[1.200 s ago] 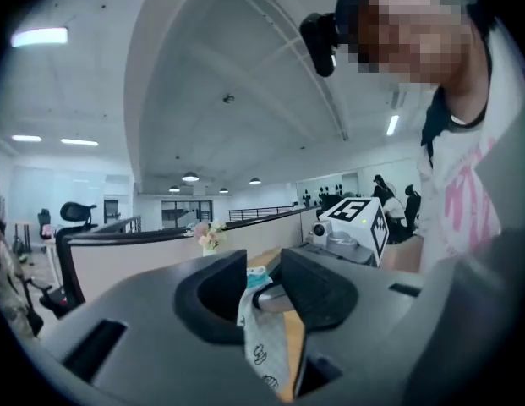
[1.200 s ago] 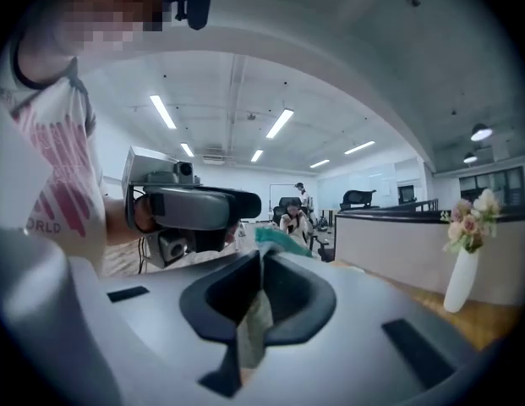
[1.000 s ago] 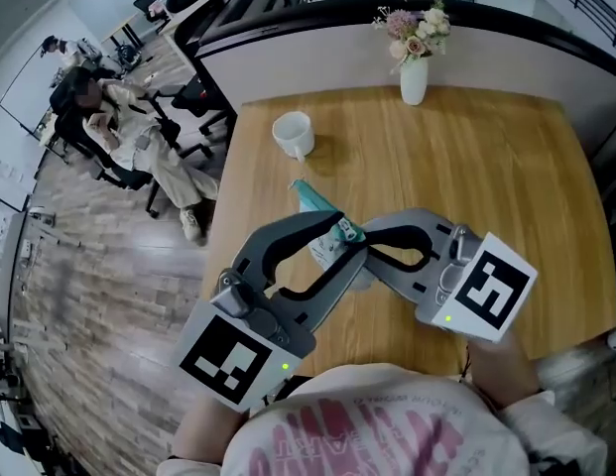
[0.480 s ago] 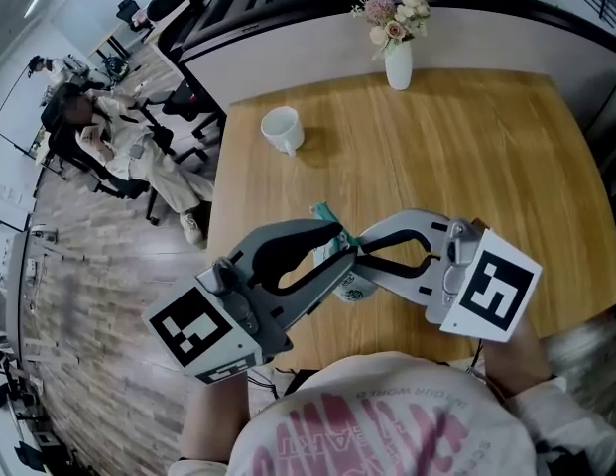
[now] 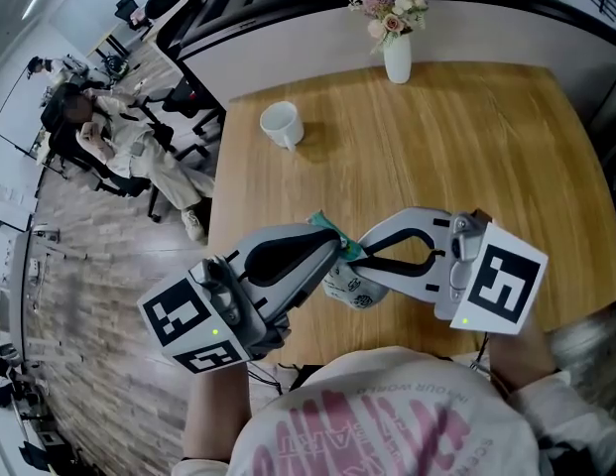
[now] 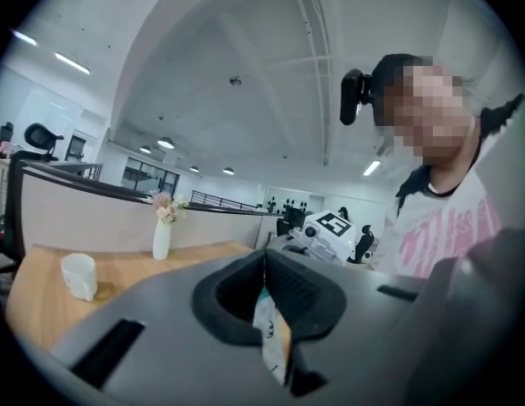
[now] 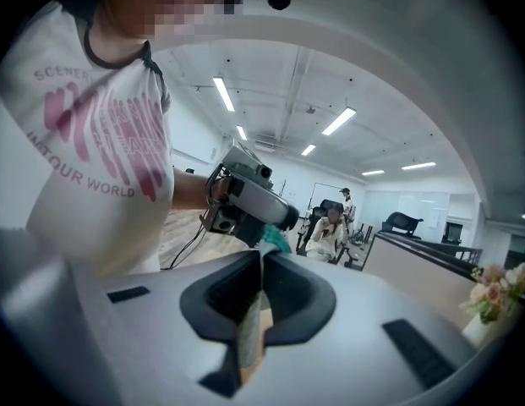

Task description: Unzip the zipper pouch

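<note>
Three cameras around one table (image 5: 466, 137)
The head view looks steeply down from above; each gripper view looks along its own fingers (image 6: 226, 303) from close behind, nearly level, facing the other. Head and left gripper views share the vase (image 5: 398, 58).

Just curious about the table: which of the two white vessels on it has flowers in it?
The tall vase at the far edge of the table; pink and white flowers stick out of it. The squat mug shows none.
</note>
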Action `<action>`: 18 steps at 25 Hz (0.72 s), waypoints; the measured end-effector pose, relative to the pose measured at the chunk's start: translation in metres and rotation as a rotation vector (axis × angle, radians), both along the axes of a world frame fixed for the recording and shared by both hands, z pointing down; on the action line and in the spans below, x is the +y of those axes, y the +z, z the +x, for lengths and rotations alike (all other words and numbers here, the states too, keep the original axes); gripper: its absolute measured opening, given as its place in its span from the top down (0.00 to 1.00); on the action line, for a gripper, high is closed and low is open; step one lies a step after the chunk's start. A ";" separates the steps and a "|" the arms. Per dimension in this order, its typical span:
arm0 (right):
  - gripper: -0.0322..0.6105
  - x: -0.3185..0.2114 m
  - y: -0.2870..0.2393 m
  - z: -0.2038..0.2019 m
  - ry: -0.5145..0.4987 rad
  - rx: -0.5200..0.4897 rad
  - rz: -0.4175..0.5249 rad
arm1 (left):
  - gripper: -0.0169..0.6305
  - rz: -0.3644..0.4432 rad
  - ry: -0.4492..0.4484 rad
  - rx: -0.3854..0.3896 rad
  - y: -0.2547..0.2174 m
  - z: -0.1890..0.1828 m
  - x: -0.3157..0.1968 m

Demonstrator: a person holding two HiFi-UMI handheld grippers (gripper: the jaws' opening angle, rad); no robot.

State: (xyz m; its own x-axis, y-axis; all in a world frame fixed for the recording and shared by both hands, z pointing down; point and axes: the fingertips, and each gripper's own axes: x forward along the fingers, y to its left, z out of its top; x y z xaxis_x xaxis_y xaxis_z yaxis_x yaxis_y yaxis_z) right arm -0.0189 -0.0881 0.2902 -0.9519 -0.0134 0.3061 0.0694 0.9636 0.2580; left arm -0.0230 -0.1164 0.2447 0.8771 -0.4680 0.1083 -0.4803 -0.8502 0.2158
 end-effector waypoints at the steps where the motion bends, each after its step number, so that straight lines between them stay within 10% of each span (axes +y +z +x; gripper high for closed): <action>1: 0.94 0.000 0.000 -0.001 0.007 -0.001 0.003 | 0.96 -0.007 -0.018 0.005 0.000 -0.002 0.000; 18: 0.94 -0.019 0.020 -0.007 0.121 -0.030 0.014 | 0.95 -0.068 -0.222 -0.101 0.035 -0.020 -0.012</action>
State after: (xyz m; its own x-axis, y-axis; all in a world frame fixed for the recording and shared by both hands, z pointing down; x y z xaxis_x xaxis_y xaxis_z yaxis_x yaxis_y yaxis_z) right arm -0.0256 -0.1073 0.3102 -0.9518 -0.1330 0.2763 -0.0554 0.9608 0.2717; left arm -0.0428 -0.1281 0.2792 0.7364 -0.6369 0.2282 -0.6760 -0.7064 0.2099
